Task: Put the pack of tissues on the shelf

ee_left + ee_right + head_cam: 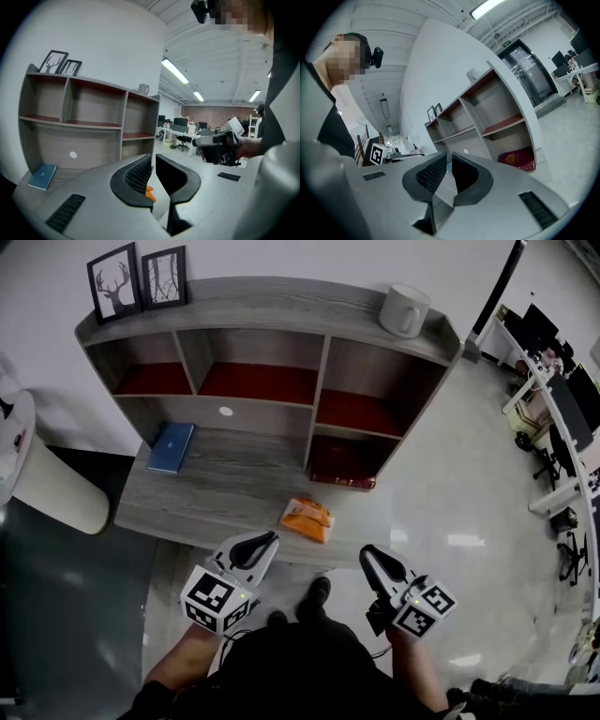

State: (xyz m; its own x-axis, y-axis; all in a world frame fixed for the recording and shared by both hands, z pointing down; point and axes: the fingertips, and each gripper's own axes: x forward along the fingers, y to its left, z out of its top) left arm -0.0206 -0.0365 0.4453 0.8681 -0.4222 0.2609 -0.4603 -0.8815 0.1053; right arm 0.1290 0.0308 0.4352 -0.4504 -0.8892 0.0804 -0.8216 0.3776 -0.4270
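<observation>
Both tongs are empty. My left gripper [271,537] has its jaws drawn together to a thin slit, and the right gripper [367,552] looks the same in its own view. Just ahead, between the two tips, the pack of tissues [307,518] lies flat on the grey desk [234,479] near its front edge. It is a soft orange packet with a paler patch on top. Its long axis runs nearly along the desk's front edge, the right end slightly nearer me. Behind it stands the shelf [323,381], its compartments red-floored.
</observation>
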